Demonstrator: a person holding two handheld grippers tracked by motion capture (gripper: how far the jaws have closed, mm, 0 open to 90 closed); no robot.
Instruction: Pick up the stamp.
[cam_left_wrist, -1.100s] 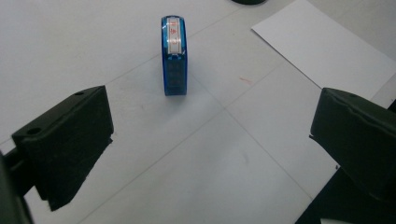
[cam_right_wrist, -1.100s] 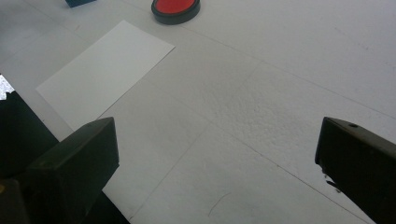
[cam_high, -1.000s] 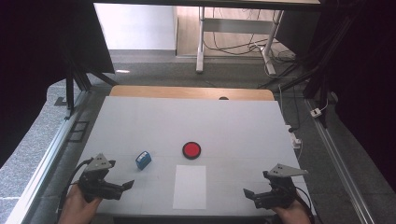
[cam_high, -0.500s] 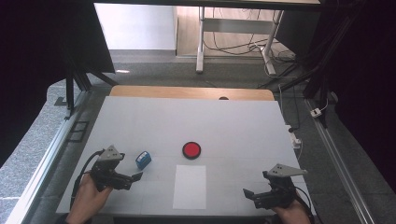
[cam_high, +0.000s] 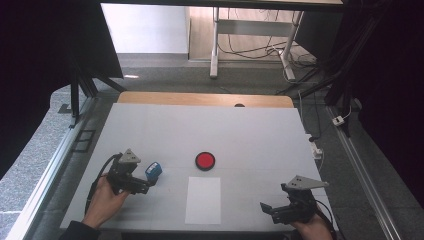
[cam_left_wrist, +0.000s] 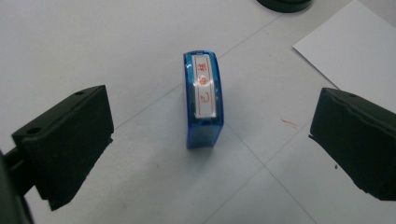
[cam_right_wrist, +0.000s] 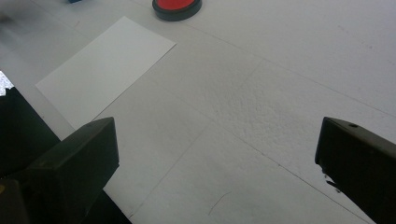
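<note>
A small blue stamp (cam_high: 153, 170) with a white label and red characters lies on the white table; the left gripper view shows the stamp (cam_left_wrist: 203, 98) between the two wide-apart jaws, untouched. My left gripper (cam_high: 145, 185) is open just left of it. A round red ink pad (cam_high: 205, 160) in a black case sits mid-table, and the right gripper view has the ink pad (cam_right_wrist: 177, 6) at its top edge. A white paper sheet (cam_high: 203, 199) lies in front of the pad. My right gripper (cam_high: 270, 210) rests open near the front right edge, with nothing between its jaws.
The white table (cam_high: 250, 135) ends in a wooden strip (cam_high: 200, 99) at the back. A metal rail (cam_high: 45, 185) runs along the left side, and cables and table legs (cam_high: 215, 45) stand on the floor beyond.
My left gripper has moved right and forward from the front left corner up to the blue stamp, which now lies between its jaws. The right gripper has stayed put.
</note>
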